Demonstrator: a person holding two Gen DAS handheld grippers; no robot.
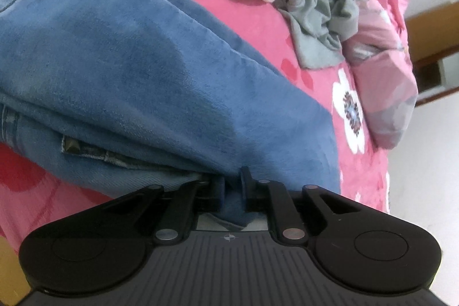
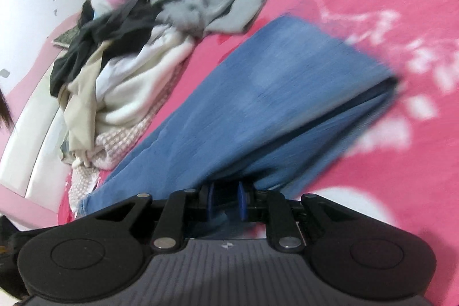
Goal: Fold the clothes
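Folded blue jeans (image 1: 137,70) lie on the pink flowered bedspread (image 1: 309,27). The left gripper (image 1: 229,185) pinches denim at their near edge; the right gripper (image 2: 225,200) seems clamped on denim too, though blurred. A heap of clothes (image 2: 129,53) sits toward the bed's far edge.

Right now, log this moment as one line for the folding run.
step: folding jeans | left claw: shut on jeans | right claw: shut on jeans | surface: pink floral bedspread | waiting: clothes pile
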